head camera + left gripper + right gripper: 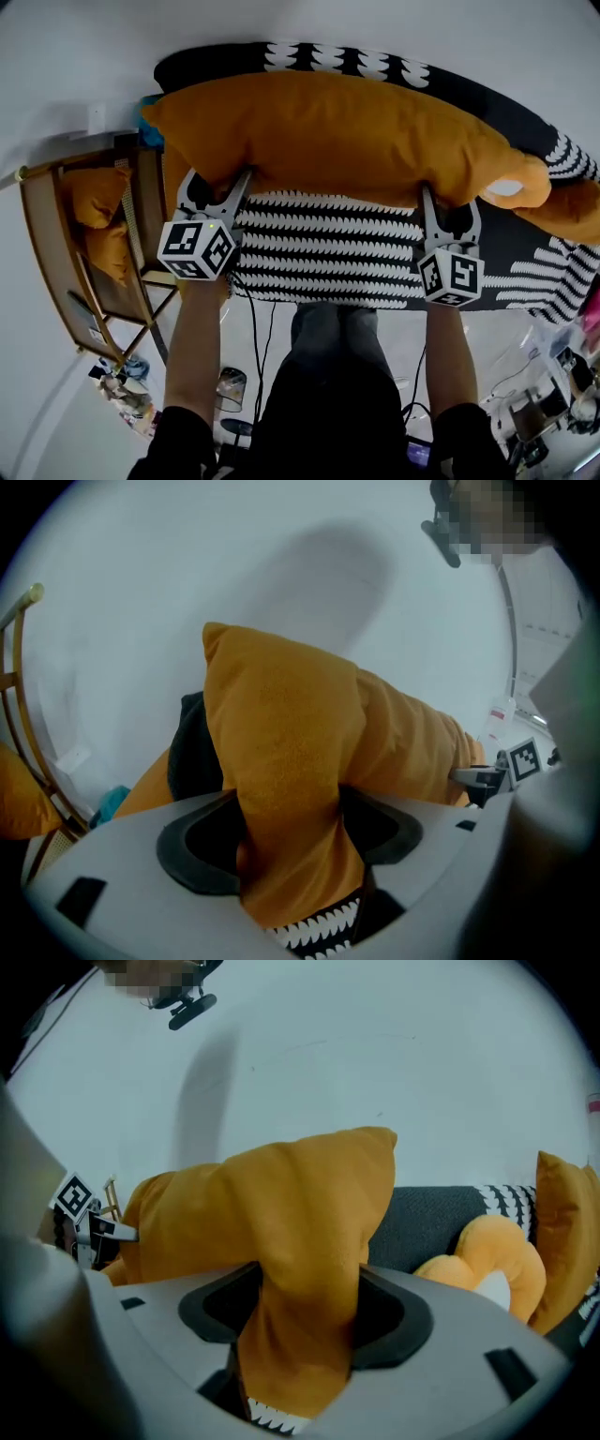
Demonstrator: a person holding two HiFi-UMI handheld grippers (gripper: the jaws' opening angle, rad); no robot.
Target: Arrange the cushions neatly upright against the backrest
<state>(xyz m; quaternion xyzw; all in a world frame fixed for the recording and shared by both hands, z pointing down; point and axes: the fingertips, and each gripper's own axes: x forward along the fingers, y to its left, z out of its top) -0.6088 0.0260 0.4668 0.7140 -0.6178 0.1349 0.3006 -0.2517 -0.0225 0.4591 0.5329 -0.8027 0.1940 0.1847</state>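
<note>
The person is facing a sofa (319,246) covered in a black-and-white leaf pattern and is holding a long orange cushion (347,131) by its lower edge with both tools. The left gripper (219,180) is clenching a fold of the cushion's fabric near its left end. In the left gripper view its fingers (131,874) are pressing on the orange cloth from both sides, the cloth bunching narrow between them and spreading wide above. The right gripper (450,201) is doing the same nearer the cushion's right end, its fingers (450,1354) grasping a gathered fold of the same fabric. The cushion is lying lengthwise along the sofa and leaning against the dark patterned backrest (347,58), its bottom edge resting on or hanging just above the seat; which of the two cannot be told. Just beside its right end a flower-shaped cushion (514,184), orange with a white centre, is sitting on the seat, and a further orange cushion (574,212) is standing past that at the picture's edge. A white wall (75,56) is rising behind the sofa. To the left of the sofa a wooden rack (52,253) is holding two smaller orange cushions (98,202). The person's forearms (197,347) are reaching forward, well apart, one behind each marker cube
</note>
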